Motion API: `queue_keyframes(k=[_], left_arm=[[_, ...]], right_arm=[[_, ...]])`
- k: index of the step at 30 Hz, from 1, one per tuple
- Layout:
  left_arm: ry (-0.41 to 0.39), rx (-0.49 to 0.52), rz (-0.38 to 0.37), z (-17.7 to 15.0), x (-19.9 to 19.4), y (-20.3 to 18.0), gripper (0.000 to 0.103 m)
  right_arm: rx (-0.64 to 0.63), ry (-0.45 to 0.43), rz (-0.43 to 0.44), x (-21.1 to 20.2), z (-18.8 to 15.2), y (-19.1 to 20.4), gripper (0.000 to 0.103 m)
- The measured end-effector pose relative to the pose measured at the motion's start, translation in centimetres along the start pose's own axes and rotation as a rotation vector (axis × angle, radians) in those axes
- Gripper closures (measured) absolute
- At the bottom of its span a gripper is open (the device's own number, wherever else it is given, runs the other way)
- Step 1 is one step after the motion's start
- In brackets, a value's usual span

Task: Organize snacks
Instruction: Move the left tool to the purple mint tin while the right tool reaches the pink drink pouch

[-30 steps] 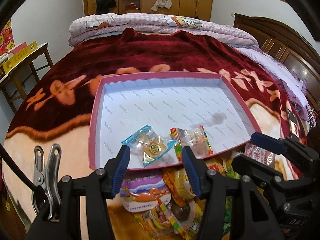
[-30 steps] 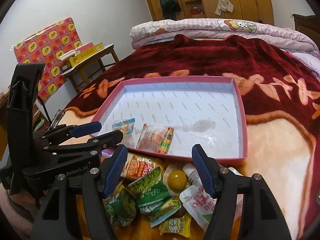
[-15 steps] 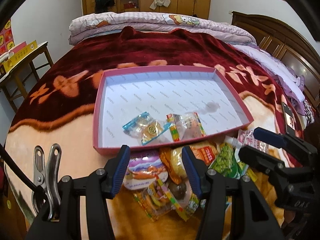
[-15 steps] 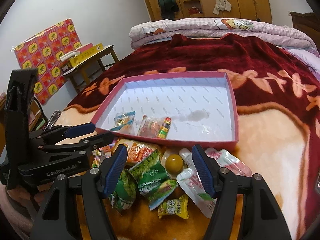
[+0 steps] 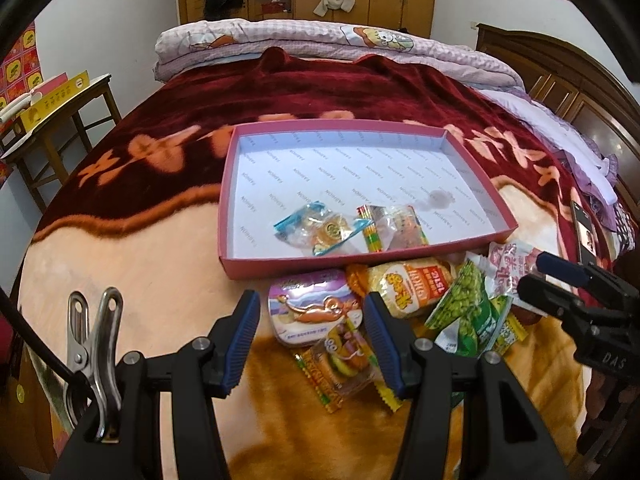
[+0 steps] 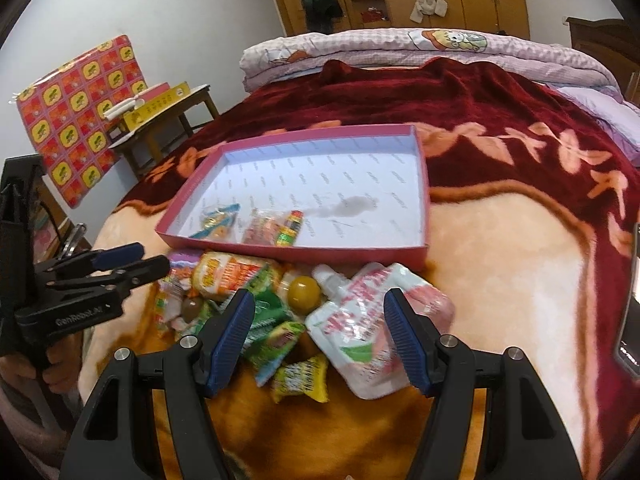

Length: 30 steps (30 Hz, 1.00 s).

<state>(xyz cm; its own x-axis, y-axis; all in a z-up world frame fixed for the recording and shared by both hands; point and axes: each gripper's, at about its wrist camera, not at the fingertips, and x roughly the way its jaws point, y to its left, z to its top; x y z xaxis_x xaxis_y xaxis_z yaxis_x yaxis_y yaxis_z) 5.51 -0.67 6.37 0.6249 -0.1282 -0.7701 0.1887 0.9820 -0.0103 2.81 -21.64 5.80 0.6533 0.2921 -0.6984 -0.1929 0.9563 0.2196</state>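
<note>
A pink box (image 5: 486,184) with a white floor lies on the bed. It holds a blue-edged clear packet (image 5: 320,230) and a clear packet with a rainbow stripe (image 5: 394,224). A heap of snacks lies just in front of its near wall: a purple cartoon packet (image 5: 310,308), a yellow-orange packet (image 5: 412,288), green pea packets (image 5: 464,312) and a burger gummy packet (image 5: 344,364). My left gripper (image 5: 312,340) hovers open over the purple packet, holding nothing. My right gripper (image 6: 320,320) stands open above a white-pink pouch (image 6: 368,320), a yellow jelly cup (image 6: 304,292) and green packets (image 6: 272,320).
The bed carries a dark red and peach blanket (image 5: 120,240), with a folded quilt (image 5: 320,40) at the far end. A small wooden table (image 5: 60,104) stands at the left. A phone (image 5: 582,232) lies at the bed's right edge by the headboard.
Both grippers have drawn back from the box toward the near edge of the bed. The snack heap, partly hidden before, now lies in full view between the fingers.
</note>
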Motion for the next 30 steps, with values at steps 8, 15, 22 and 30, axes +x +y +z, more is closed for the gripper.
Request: queue_keyframes(k=[8, 15, 22, 30], left_arm=[[0.012, -0.015, 0.009, -0.5, 0.2, 0.6, 0.046], [0.013, -0.015, 0.009, -0.7, 0.3, 0.8, 0.046], [0.011, -0.017, 0.024, -0.8, 0.0, 1.3, 0.046], [0.042, -0.056, 0.027, -1.7, 0.4, 2.9, 0.046]], right_arm=[[-0.067, 0.041, -0.064, -0.2, -0.2, -1.5, 0.034], [-0.054, 0.095, -0.063, 1.1, -0.1, -3.4, 0.018], [0.044, 0.169, 0.073, 3.0, -0.9, -3.8, 0.018], [0.101, 0.148, 0.066, 2.8, -1.3, -4.0, 0.027]])
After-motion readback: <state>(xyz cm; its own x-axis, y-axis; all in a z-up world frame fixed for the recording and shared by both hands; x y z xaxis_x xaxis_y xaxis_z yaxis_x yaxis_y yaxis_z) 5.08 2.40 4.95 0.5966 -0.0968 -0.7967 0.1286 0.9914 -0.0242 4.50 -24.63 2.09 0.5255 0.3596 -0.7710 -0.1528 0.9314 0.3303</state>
